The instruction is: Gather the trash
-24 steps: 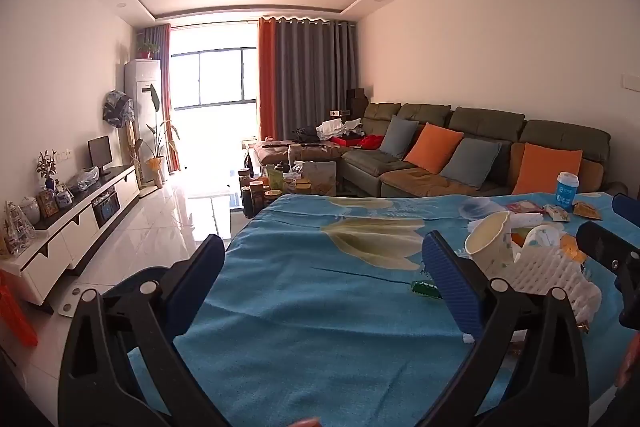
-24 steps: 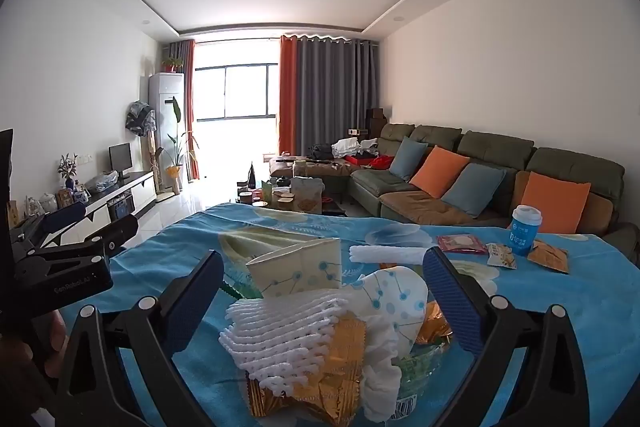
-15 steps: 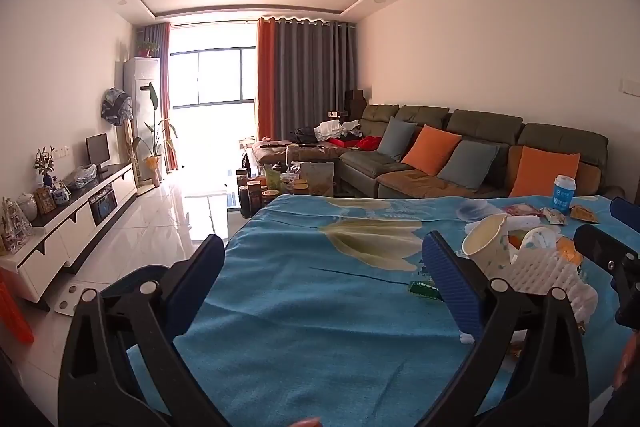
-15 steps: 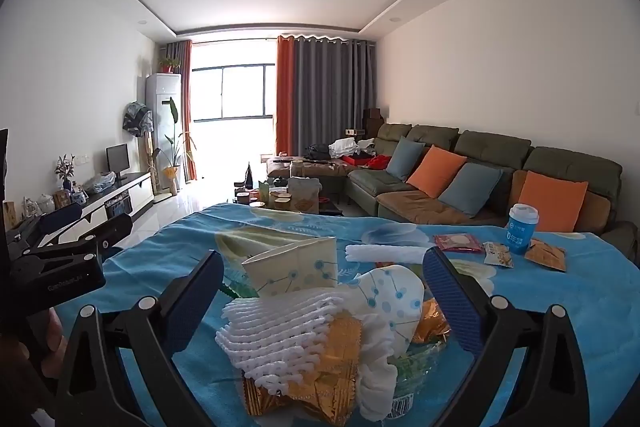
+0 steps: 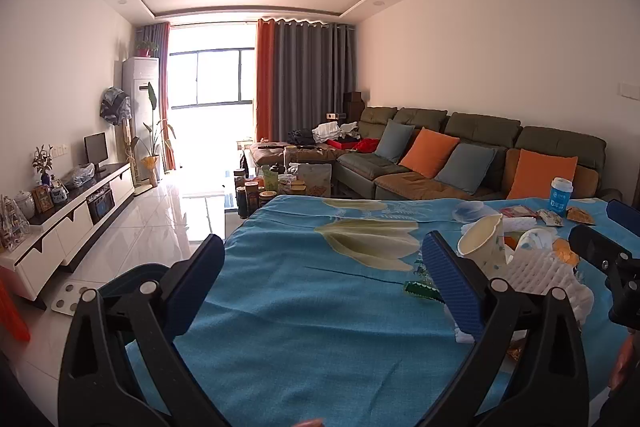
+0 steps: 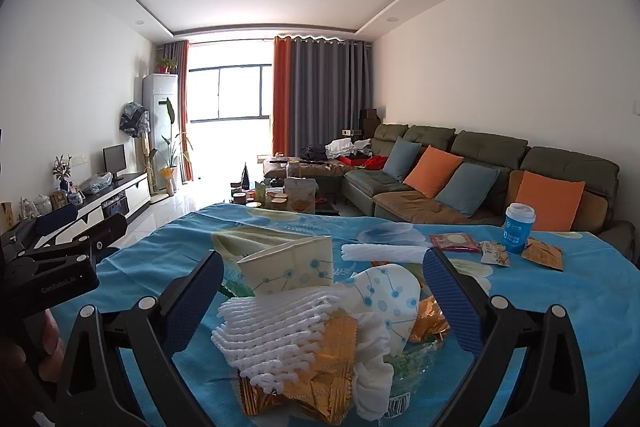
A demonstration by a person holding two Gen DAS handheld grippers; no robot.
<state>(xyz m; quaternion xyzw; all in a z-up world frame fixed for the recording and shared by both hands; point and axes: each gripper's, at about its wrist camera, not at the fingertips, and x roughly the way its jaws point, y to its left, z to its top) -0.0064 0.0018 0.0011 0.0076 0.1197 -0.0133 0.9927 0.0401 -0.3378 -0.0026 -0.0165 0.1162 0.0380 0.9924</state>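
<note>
Left gripper [image 5: 324, 275] spread wide over bare blue tablecloth [image 5: 304, 315], holding nothing. Right gripper [image 6: 324, 287] also spread, flanking the trash pile [image 6: 320, 331] on the table; contact possibly none, view unclear.

Matt woven tablecloth [image 5: 312, 327]; glossy foil wrapper [image 6: 328, 375].

The bench [image 6: 560, 307] is covered by a blue cloth [image 5: 304, 327] printed with large pale flowers. Near the middle lies a heap of rubbish: a white foam net [image 6: 276, 331], crumpled gold wrappers [image 6: 332, 387], and two paper cups [image 6: 296, 267] on their sides. Just behind the heap lies a white roll [image 6: 380, 251]. Toward the far right edge stand a blue cup with a white lid [image 6: 518, 227], a red packet [image 6: 454, 242] and small snack packets [image 6: 542, 254]. A green wrapper [image 5: 420, 289] lies left of the heap.
</note>
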